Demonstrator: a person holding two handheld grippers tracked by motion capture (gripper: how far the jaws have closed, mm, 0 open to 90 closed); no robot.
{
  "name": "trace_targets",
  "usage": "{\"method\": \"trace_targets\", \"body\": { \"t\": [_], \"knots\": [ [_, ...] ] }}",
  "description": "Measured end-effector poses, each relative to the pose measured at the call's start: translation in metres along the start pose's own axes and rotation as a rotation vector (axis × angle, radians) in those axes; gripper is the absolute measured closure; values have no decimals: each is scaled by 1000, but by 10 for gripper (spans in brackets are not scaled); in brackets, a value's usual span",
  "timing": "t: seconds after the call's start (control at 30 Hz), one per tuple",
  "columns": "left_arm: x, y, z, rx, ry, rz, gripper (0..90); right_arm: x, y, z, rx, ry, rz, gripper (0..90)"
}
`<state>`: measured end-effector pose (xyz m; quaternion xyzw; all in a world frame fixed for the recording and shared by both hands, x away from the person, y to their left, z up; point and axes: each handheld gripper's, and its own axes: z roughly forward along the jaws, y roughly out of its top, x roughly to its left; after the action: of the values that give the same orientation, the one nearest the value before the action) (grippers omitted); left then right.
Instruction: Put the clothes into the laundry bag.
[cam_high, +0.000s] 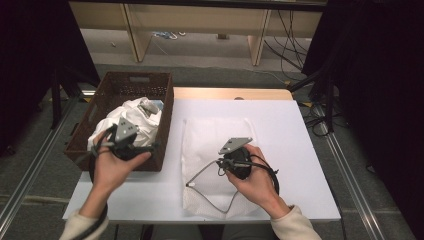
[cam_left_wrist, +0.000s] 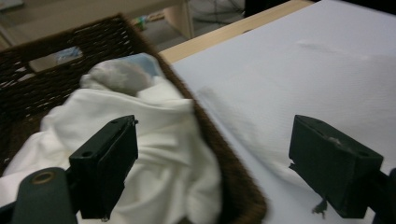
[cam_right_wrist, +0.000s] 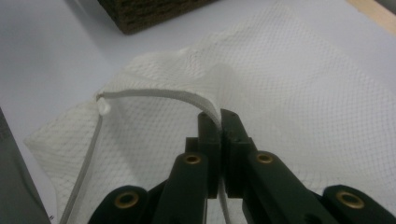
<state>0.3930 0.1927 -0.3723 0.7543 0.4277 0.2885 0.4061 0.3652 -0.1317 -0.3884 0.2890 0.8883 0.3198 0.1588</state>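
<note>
The right gripper (cam_right_wrist: 219, 122) is pinching the mesh bag (cam_right_wrist: 299, 88) by its zipper edge (cam_right_wrist: 159, 94), so lifting that lip higher would be opening a mouth while the left gripper (cam_left_wrist: 212, 161), jaws apart, is hovering over the white clothes (cam_left_wrist: 154, 140) in the basket (cam_left_wrist: 233, 172).

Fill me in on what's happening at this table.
A person works with two grippers. The right gripper is shut on the zipper edge of a white mesh bag lying flat on the table, lifting that edge a little. The left gripper, jaws open, hovers over white laundry in the basket.
</note>
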Motion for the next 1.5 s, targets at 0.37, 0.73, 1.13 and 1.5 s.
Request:
{"method": "trace_targets", "body": {
  "t": [0.37,0.73,1.13,1.5],
  "knots": [
    [52,21,50,176,72,-32,152,-3,0,-1,19,6,-17,884],
    [62,12,68,251,61,-99,156,-5,0,0,19,11,-23,884],
    [64,24,83,252,28,-89,150,-3,-1,0,29,8,8,885],
    [66,19,98,343,36,-91,141,-5,0,-3,17,12,19,888]
  ]
}}
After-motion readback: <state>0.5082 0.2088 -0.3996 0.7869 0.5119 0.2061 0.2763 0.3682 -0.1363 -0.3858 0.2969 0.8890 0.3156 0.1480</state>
